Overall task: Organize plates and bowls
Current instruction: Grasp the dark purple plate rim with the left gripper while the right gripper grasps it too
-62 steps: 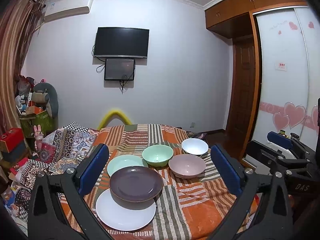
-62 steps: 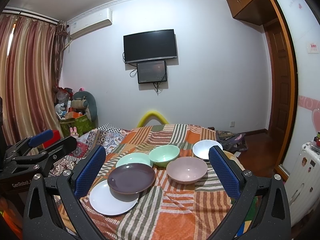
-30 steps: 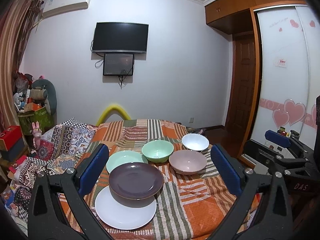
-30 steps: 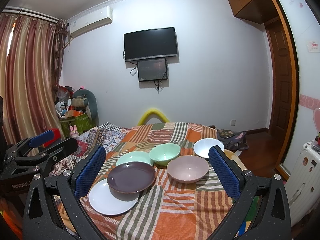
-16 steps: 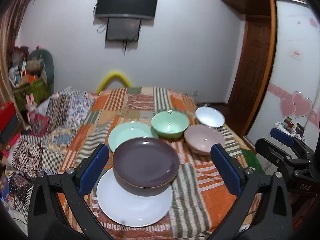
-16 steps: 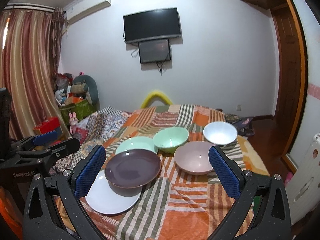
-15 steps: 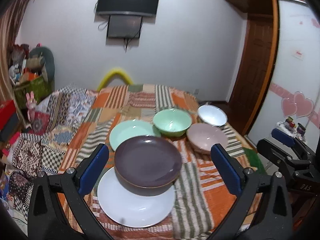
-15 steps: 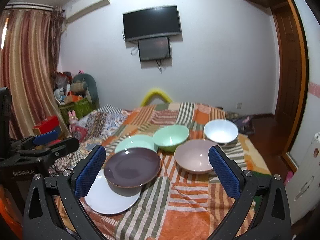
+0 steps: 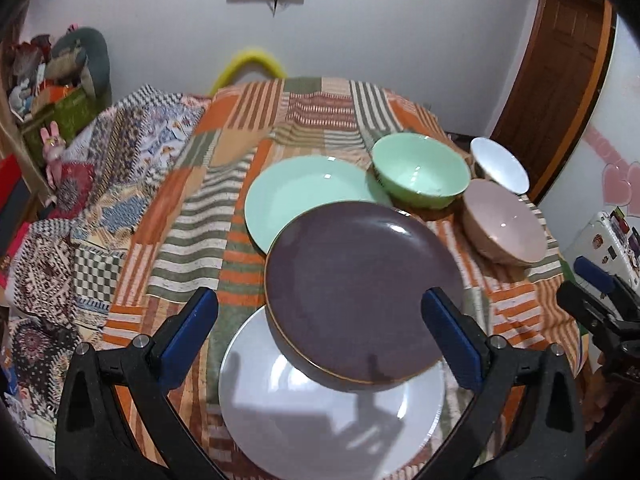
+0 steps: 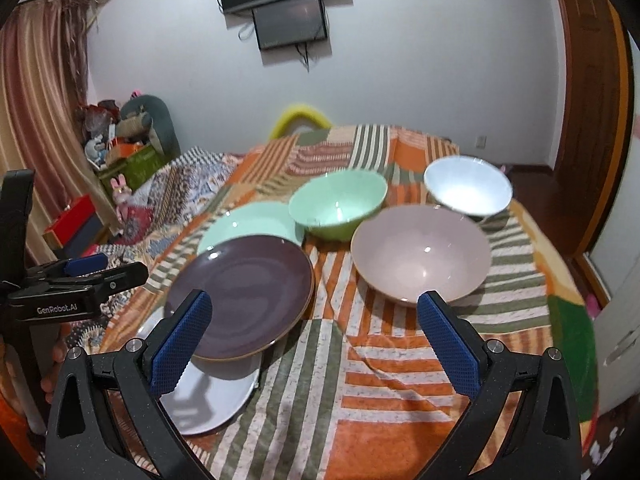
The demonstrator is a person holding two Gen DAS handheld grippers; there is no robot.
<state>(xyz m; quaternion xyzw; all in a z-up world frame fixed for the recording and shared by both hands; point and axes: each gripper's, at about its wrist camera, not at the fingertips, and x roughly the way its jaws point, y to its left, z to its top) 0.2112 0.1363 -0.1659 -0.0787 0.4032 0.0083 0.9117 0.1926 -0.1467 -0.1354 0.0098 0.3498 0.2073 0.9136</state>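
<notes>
left gripper point(image 9: 320, 336) fingers apart, empty, above purple plate point(image 9: 360, 292) | purple plate overlaps white plate point(image 9: 320, 420), mint plate point(image 9: 300, 192) behind | right gripper point(image 10: 316, 338) fingers apart, empty | advice: pinch purple plate's near rim, lift level.

White plate point(image 9: 320, 420) partly under purple plate point(image 9: 362, 292)

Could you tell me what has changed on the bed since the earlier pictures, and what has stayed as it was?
Both grippers have tipped down and come closer to the dishes: the left gripper now frames the purple plate, the right gripper is nearer the pink bowl. Both remain open; nothing was gripped. The white plate, green plate, green bowl and white bowl lie as before.
</notes>
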